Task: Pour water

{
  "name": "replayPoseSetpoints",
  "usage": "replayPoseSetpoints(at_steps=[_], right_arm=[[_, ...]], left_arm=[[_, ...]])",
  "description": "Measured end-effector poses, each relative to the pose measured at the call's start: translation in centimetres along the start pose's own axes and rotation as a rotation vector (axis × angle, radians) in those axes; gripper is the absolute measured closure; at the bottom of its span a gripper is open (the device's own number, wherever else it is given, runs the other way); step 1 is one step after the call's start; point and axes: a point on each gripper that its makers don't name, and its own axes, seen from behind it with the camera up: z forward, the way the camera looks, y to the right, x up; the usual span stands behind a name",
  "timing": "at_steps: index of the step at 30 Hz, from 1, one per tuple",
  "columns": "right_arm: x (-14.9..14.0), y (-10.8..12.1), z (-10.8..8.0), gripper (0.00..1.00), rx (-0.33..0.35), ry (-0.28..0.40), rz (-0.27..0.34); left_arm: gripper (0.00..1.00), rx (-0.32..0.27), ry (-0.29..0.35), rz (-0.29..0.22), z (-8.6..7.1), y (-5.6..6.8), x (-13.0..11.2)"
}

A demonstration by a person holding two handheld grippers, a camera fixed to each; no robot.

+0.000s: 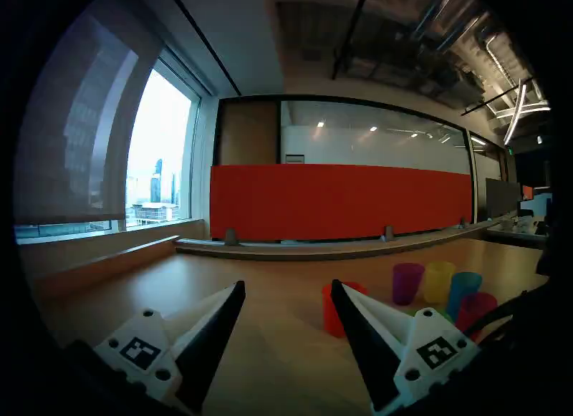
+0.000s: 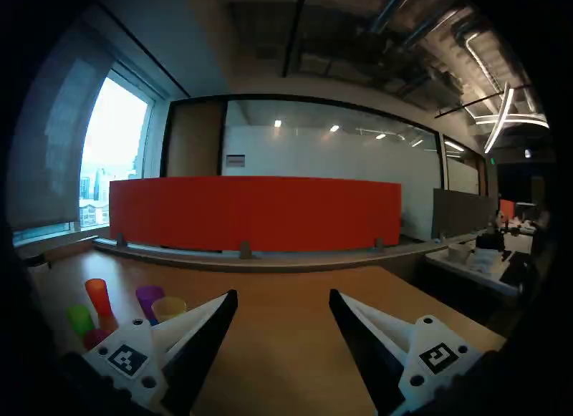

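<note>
Before left gripper: fingers wide, empty; orange cup upright, close at 1 o'clock.
Right gripper: fingers wide, empty; cups about 10 o'clock, farther.
Nearer, likely: left.

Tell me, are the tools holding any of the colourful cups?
No, nothing is held. The left tool and the right tool are both open and empty; the cups stand on the table.

Six translucent plastic cups stood on one wooden table: an orange cup, purple cup, yellow cup, blue cup, pink cup and green cup. One red divider panel lined its far edge.
</note>
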Motion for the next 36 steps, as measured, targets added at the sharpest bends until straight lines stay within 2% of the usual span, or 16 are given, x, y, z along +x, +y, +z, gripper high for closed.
replayPoseSetpoints(at_steps=[8,14,36], right_arm=[[-0.2,0.3,0.0,0.01,-0.003,-0.007,0.017],[-0.1,0.7,0.0,0.01,-0.007,-0.007,0.033],[0.1,0.5,-0.6,0.01,-0.003,0.006,0.021]], left_arm=[[0.11,0.011,-0.018,-0.011,0.1,-0.3,-0.7],[0.11,0.019,-0.030,0.003,0.0,-0.5,-1.3],[0.11,0.019,-0.039,0.011,0.1,-0.2,-1.6]])
